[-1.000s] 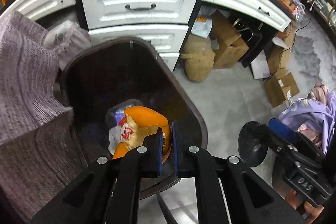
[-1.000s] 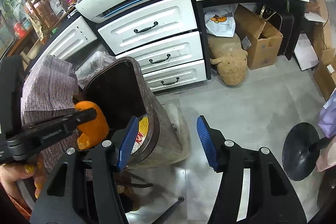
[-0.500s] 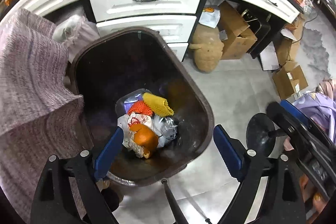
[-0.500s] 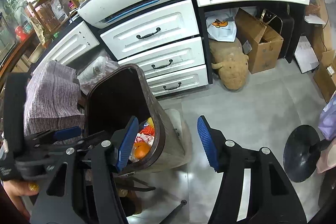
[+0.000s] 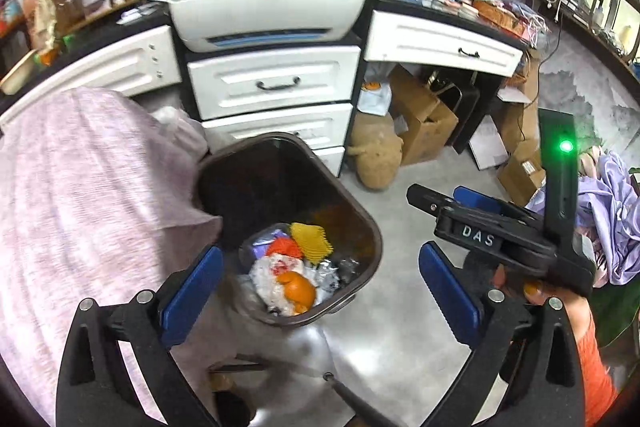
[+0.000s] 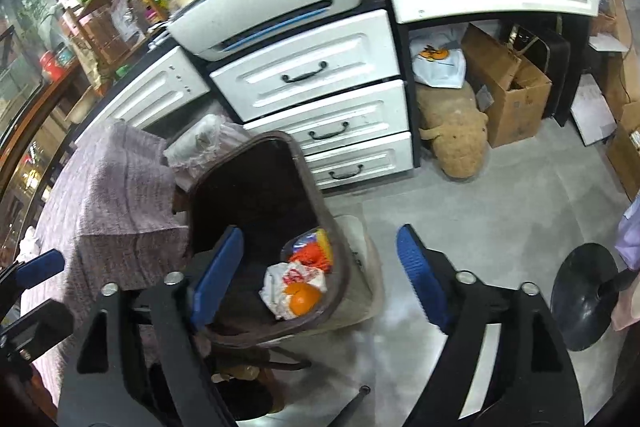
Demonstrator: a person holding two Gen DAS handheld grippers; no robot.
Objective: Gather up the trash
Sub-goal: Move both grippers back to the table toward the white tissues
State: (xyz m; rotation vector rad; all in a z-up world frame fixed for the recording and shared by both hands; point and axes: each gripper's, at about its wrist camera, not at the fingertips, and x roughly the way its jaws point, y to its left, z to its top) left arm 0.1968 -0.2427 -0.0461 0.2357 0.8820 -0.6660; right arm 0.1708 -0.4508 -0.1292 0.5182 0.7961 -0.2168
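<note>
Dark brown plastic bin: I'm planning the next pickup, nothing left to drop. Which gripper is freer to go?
Either: left gripper and right gripper both have opening, empty jaws above the dark brown plastic bin.

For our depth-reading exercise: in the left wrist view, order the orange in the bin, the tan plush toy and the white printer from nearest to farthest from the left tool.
1. Orange: in the bin, between the tool's fingers.
2. Plush toy: on the floor, beyond the bin.
3. Printer: on the counter, above the drawers.

Cluttered home office, by the look of it
Printer point(image 5: 268, 11) at 12 o'clock over white drawers point(image 5: 276, 85), cardboard boxes point(image 5: 424, 115) at 2 under the surface, packed shelves point(image 6: 120, 7) at 10.
</note>
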